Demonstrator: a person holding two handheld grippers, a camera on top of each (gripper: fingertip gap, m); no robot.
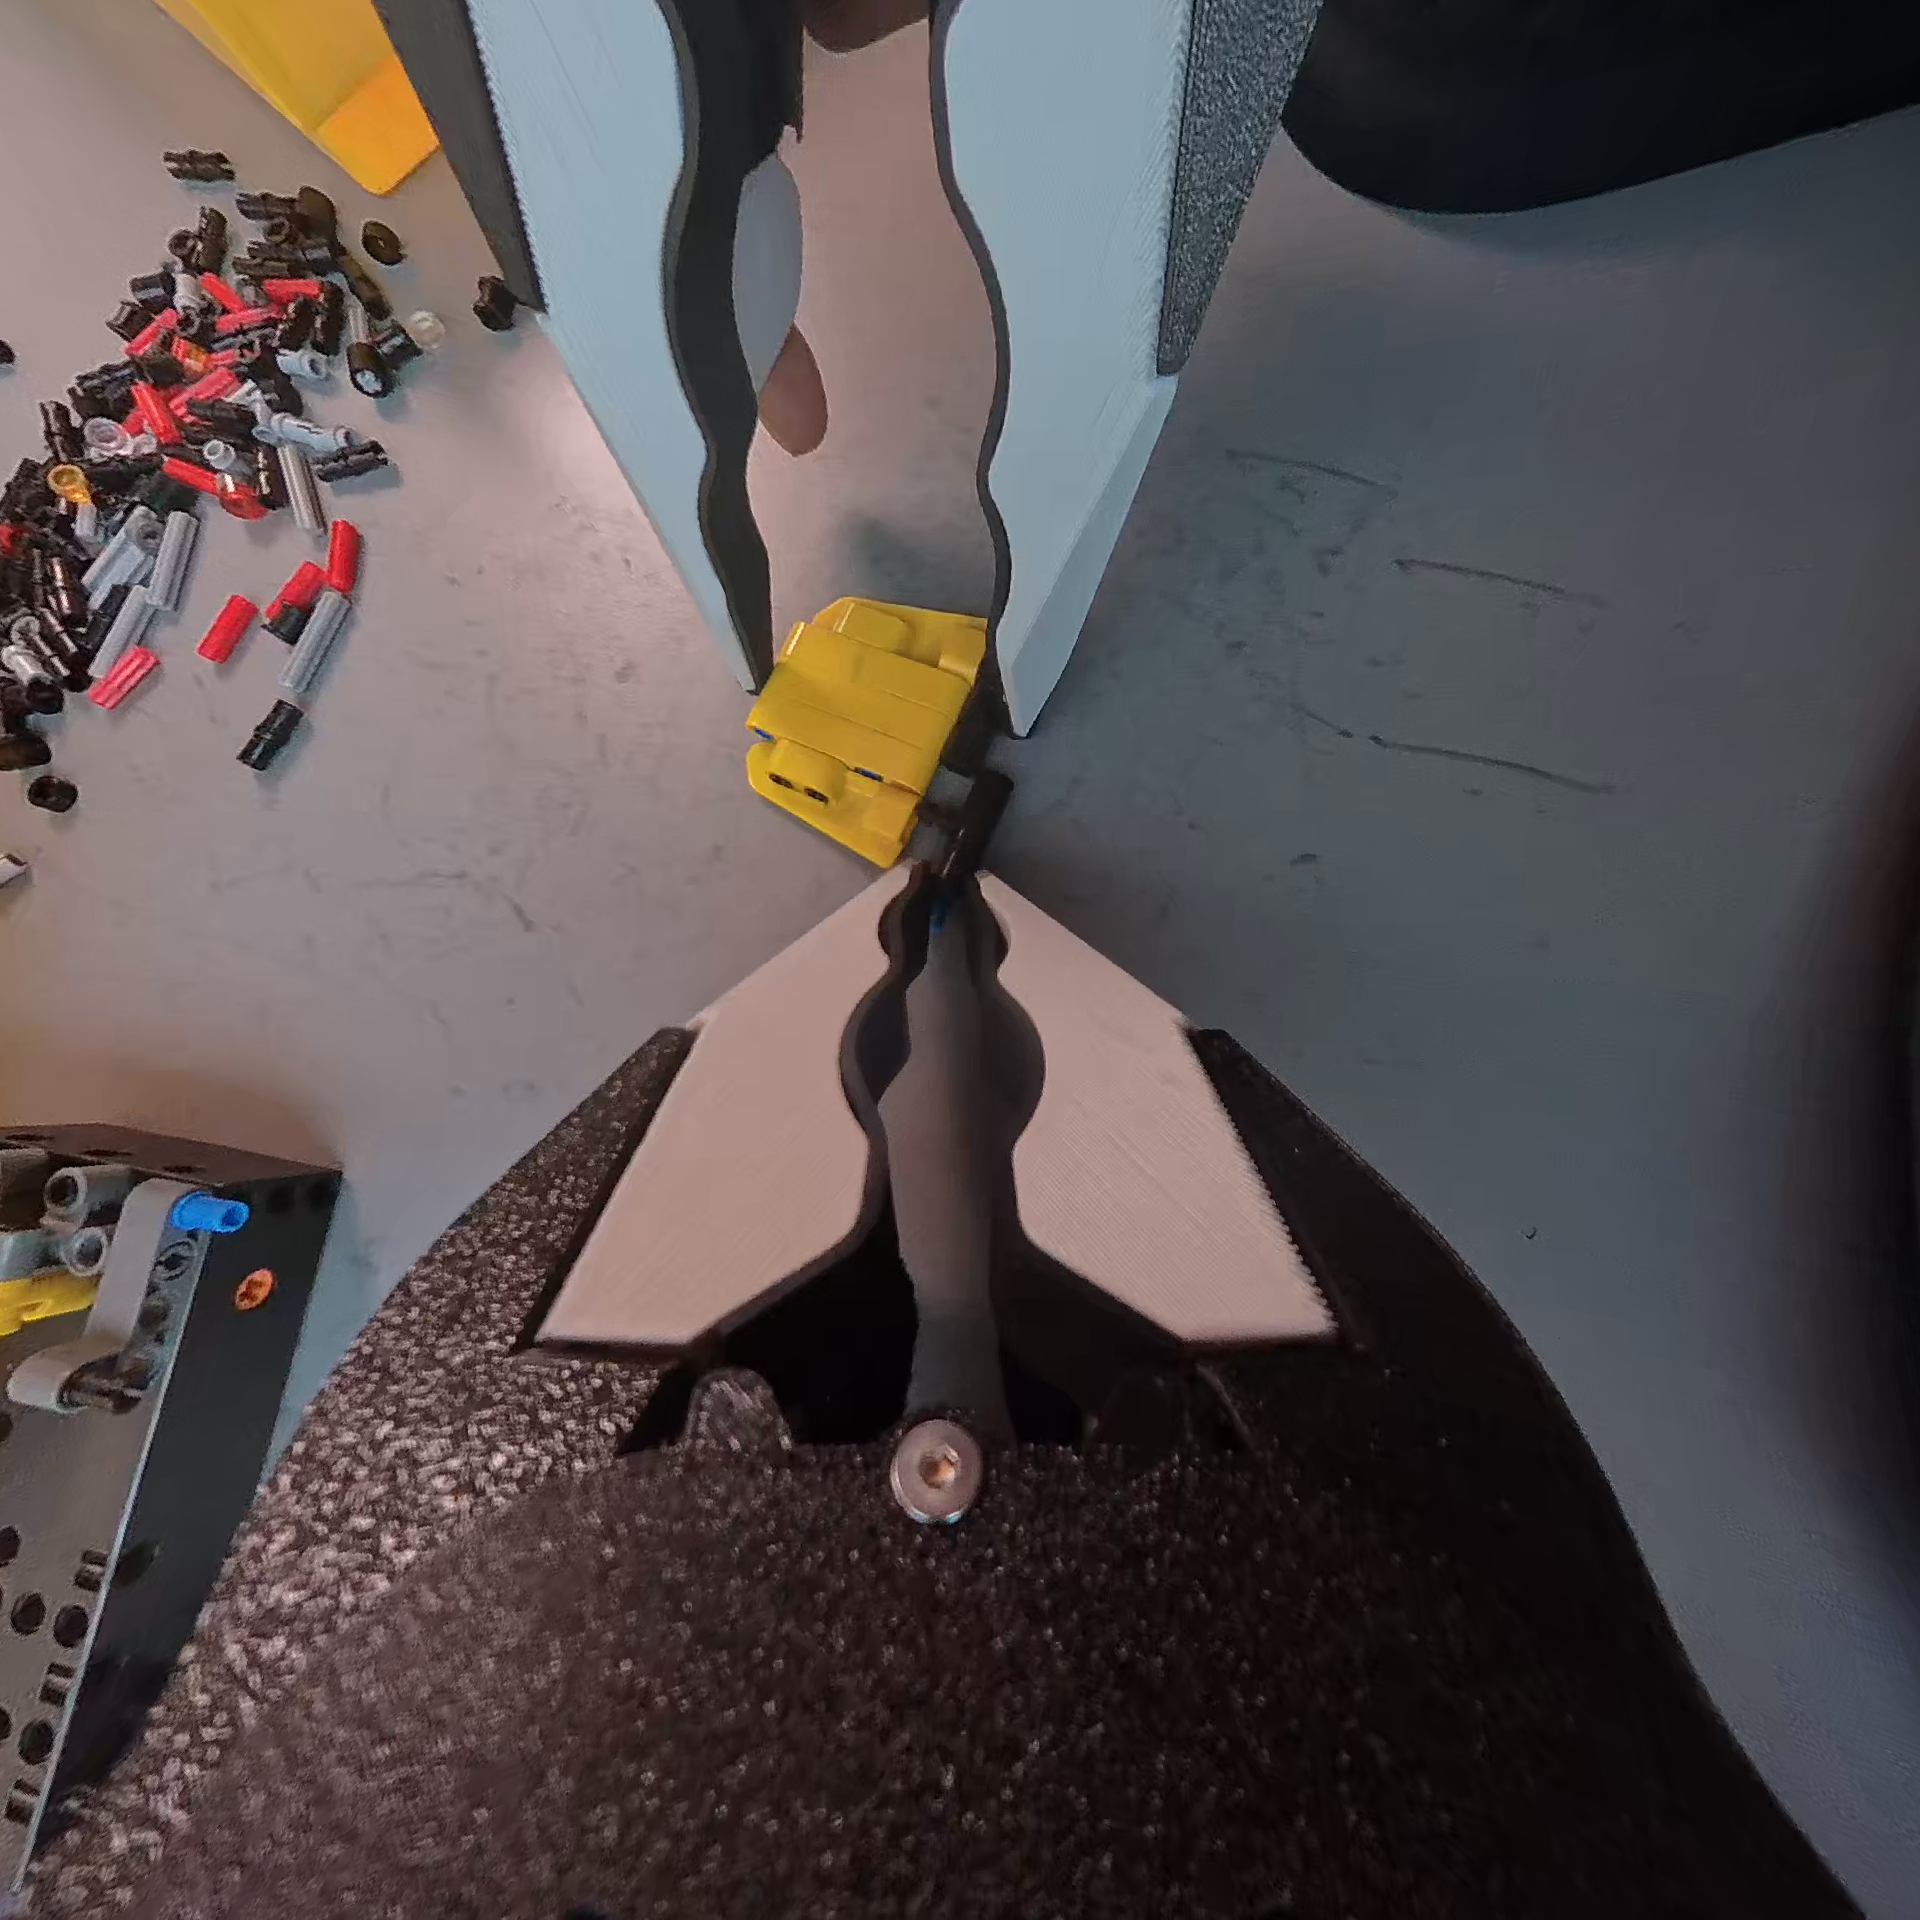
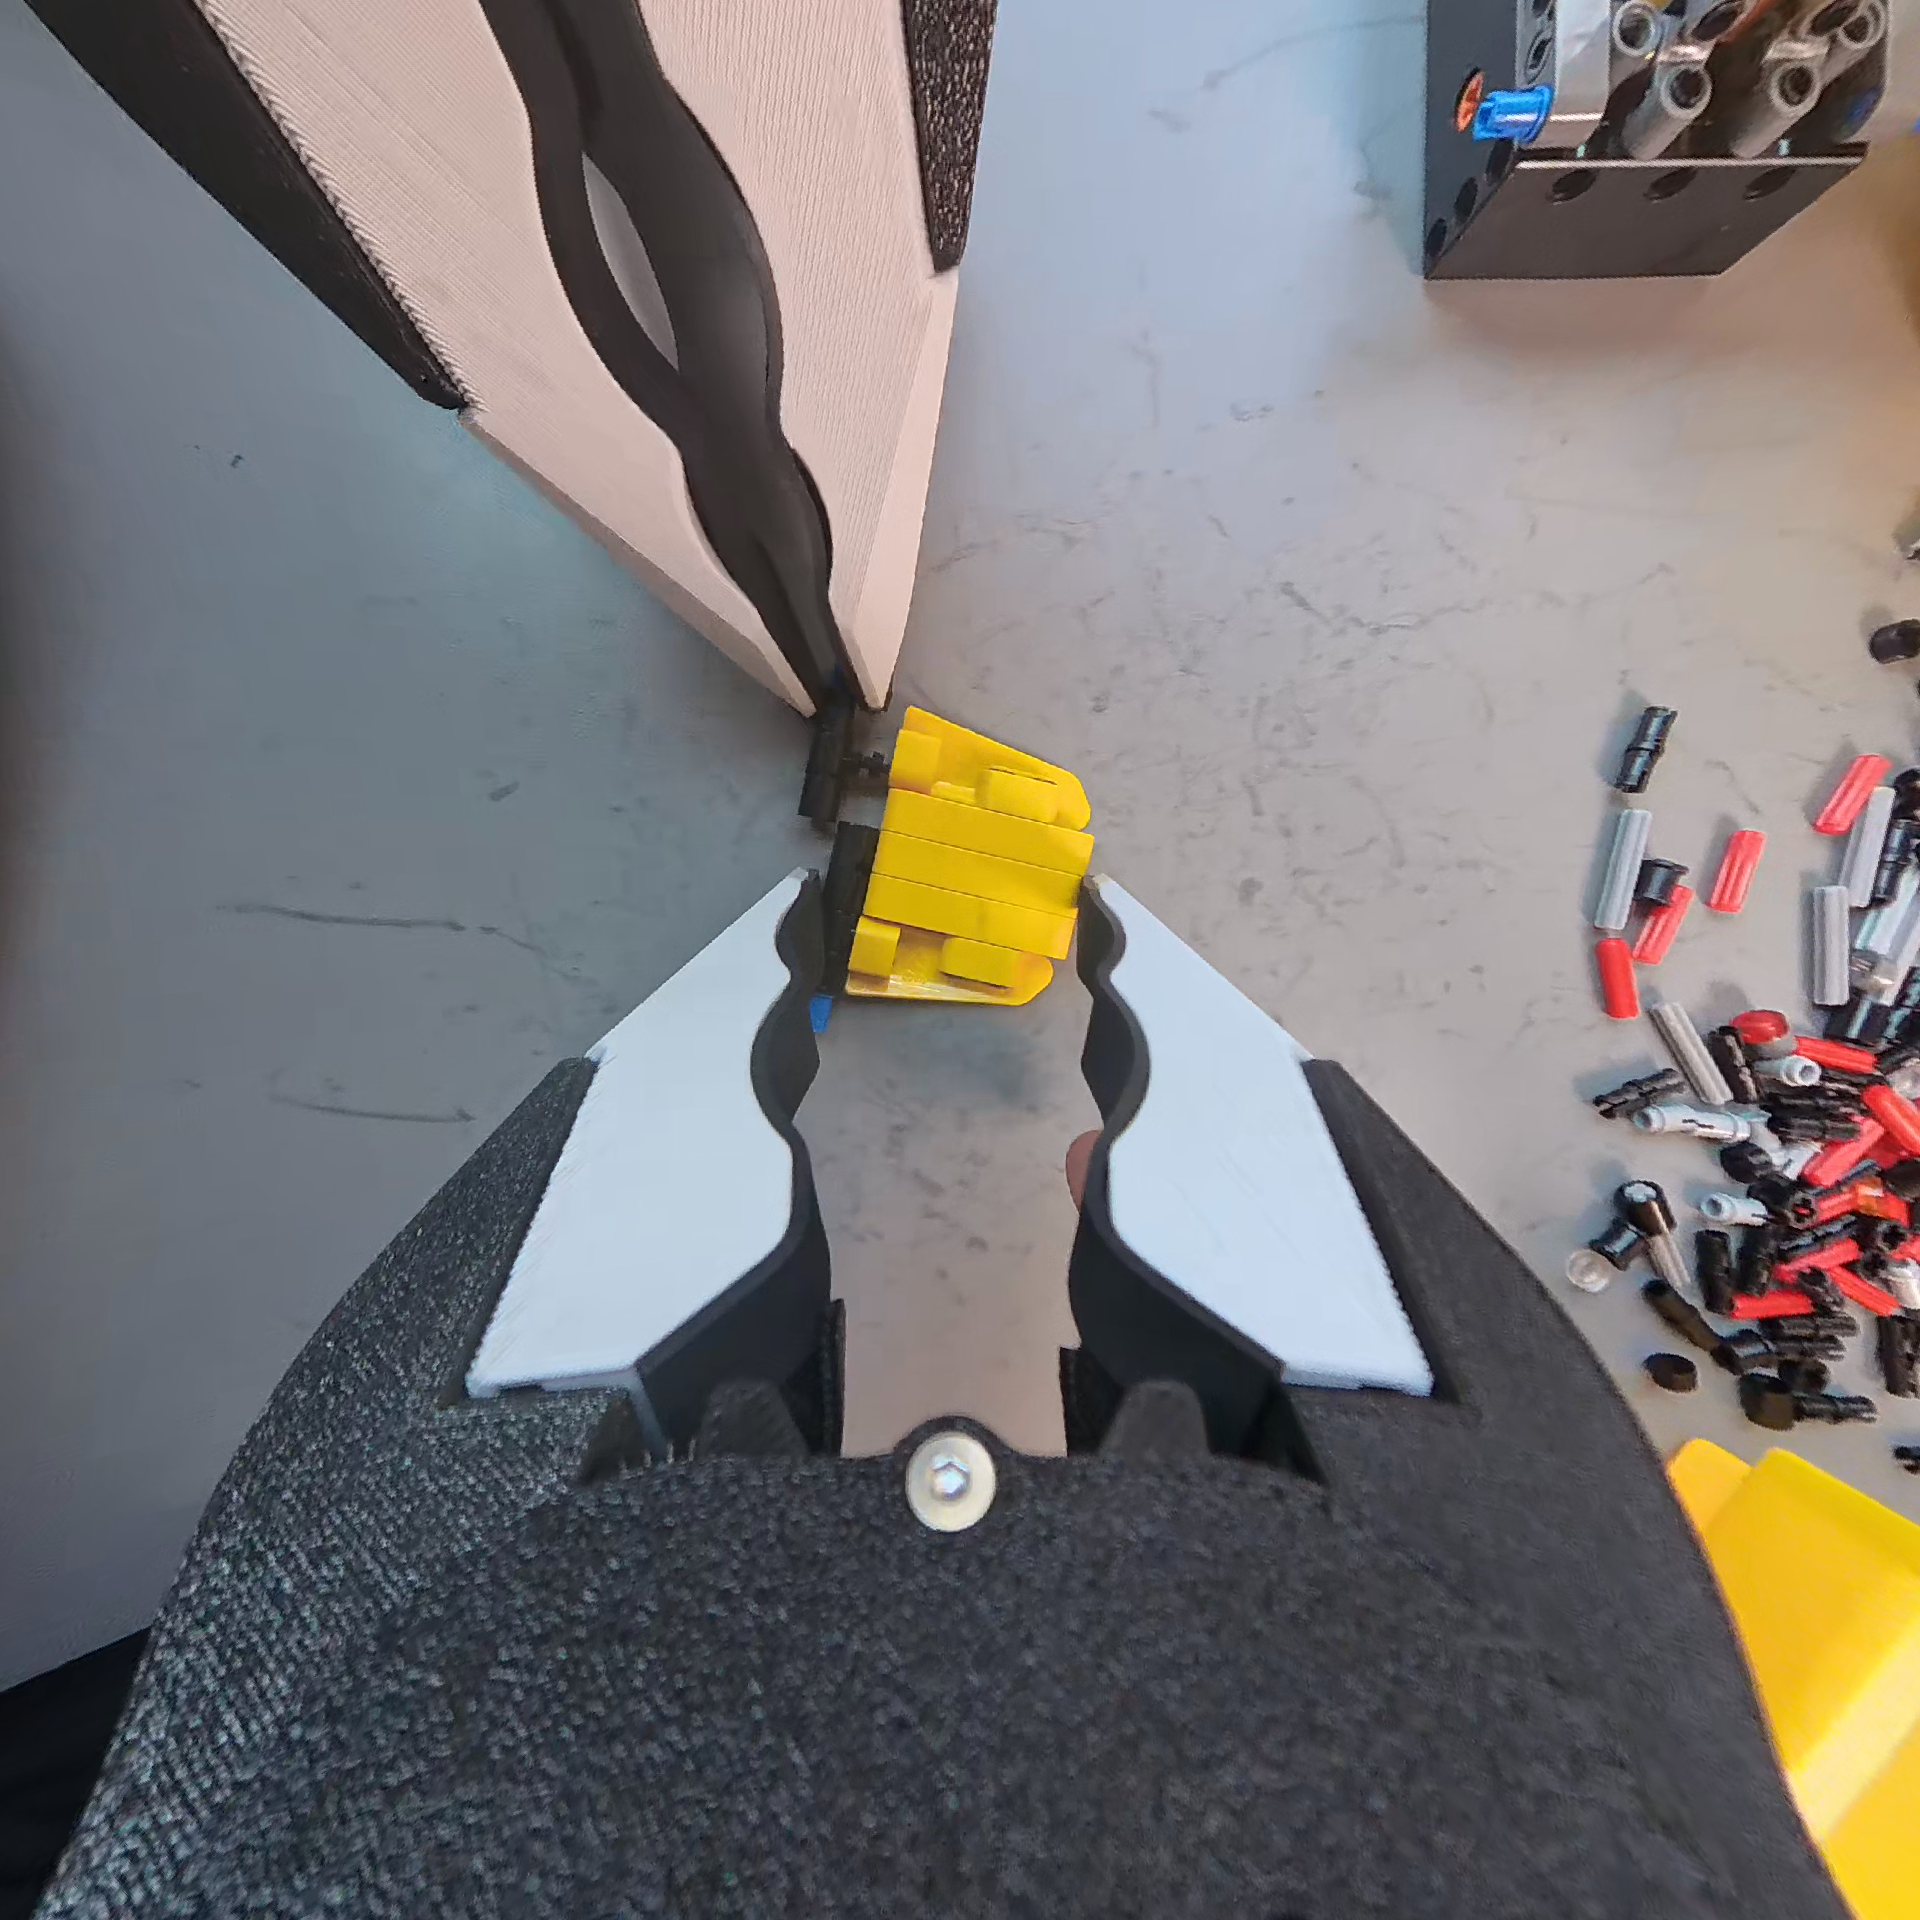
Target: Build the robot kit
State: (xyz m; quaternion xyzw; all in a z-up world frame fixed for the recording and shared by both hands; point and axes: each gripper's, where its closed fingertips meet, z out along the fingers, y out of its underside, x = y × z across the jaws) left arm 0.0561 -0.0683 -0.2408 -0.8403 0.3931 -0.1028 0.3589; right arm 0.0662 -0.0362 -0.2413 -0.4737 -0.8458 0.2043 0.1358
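Your left tool (image 1: 943, 883) reaches forward low over the grey counter (image 1: 1455, 831), its two pale fingers pinched nearly together on a small black connector piece (image 1: 971, 816) that sticks out past their tips. Your right tool (image 2: 945, 883) comes in from the opposite side, so the two point at each other almost tip to tip; its fingers stand part open and bracket a yellow brick assembly (image 2: 971, 883), with the tips touching or just beside its two sides, though you cannot tell how firmly it is held. The yellow brick assembly sits between the two tools, just above or on the counter, its stacked plates running crosswise to your right tool, and its black end faces the black connector piece. A fingertip (image 2: 1081, 1164) shows behind one right finger. Off to the side lies a loose pile of black, red and grey pins (image 1: 177, 457); a black perforated block build (image 2: 1642, 135) and a yellow bin (image 2: 1829, 1662) stand farther away.
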